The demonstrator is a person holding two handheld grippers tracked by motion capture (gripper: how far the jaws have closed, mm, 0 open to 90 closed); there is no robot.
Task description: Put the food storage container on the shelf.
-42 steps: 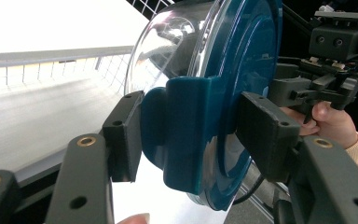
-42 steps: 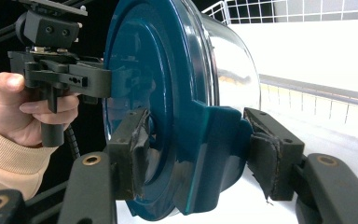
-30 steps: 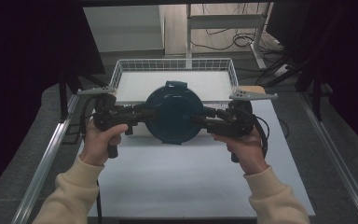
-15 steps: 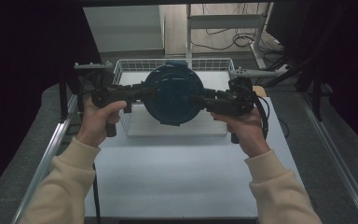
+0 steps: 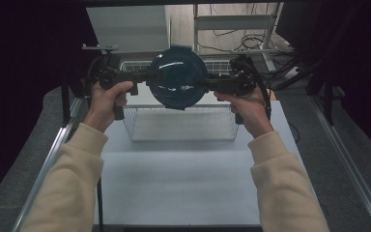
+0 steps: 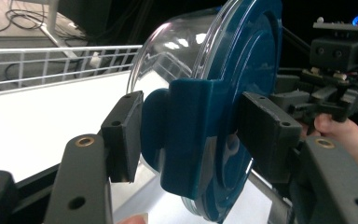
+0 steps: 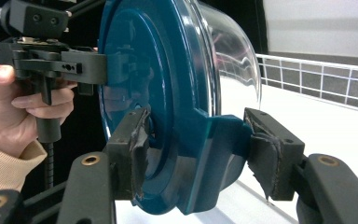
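A round container (image 5: pixel 176 77) with a dark blue lid and a clear bowl hangs in the air over the wire basket (image 5: pixel 181 123). It is tipped on its side, with the lid facing the person. My left gripper (image 5: pixel 149 77) is shut on the lid's left tab, and my right gripper (image 5: pixel 207 83) is shut on the right tab. In the left gripper view the jaws (image 6: pixel 191 135) clamp a blue tab of the container (image 6: pixel 242 93). The right gripper (image 7: pixel 196 149) pinches the opposite tab of the container (image 7: pixel 158 93), and the clear bowl points away toward the basket.
The wire basket stands at the far middle of the white table (image 5: pixel 183 183), and its rim (image 6: pixel 51 65) runs behind the container. Metal rails (image 5: pixel 53 154) line both table sides. A shelf frame and cables (image 5: pixel 232 34) lie beyond the table.
Both hands have raised the container and carried it farther from the person, over the basket. The container has tipped so that its lid faces the person.
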